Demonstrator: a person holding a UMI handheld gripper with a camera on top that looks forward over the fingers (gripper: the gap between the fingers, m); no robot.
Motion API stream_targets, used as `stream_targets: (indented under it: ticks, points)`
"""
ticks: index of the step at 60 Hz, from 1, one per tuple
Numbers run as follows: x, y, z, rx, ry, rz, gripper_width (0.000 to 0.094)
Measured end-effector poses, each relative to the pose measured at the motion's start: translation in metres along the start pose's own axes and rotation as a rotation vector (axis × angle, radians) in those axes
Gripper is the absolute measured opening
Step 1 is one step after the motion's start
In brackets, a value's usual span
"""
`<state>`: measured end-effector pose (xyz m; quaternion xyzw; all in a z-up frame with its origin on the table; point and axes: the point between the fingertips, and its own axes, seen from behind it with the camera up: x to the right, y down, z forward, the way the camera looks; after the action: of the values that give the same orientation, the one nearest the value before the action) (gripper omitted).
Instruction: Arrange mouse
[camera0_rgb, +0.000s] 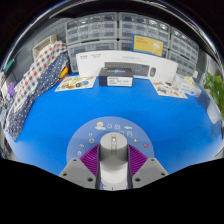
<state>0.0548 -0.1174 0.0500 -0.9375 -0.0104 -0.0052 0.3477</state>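
Note:
A grey and white mouse (113, 152) sits between my gripper's (113, 165) two fingers, its nose pointing away from me. Both purple pads (92, 160) press against its sides, so the gripper is shut on it. Under and just ahead of the mouse lies a round grey-blue mat (110, 128) with small icons along its far rim, resting on the blue table (60, 120). I cannot tell whether the mouse touches the mat or hangs just above it.
Beyond the mat the blue table stretches to a black device (125, 70) at the back, with printed sheets to its left (76, 83) and right (176, 90). A checkered cloth (35, 80) hangs at the left. Storage drawers (125, 30) line the back wall.

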Motion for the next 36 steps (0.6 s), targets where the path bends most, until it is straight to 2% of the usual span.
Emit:
stream_targets:
  ticks: [1,12,18,20,28,36]
  points:
    - [-0.001,-0.001,0.001,0.001,0.004,-0.003,0.0412]
    - [-0.001,-0.002,0.0,0.014,0.007,0.023,0.0521]
    - [-0.009,-0.001,-0.003,-0.014,-0.02,-0.003,0.0782]
    - [-0.006,-0.003,-0.007,-0.013,-0.001,-0.024,0.0808]
    - [-0.008,-0.016,-0.038,0.027,0.033,-0.062,0.0827]
    - [-0.01,-0.03,-0.098,0.086,0.055,-0.04,0.0825]
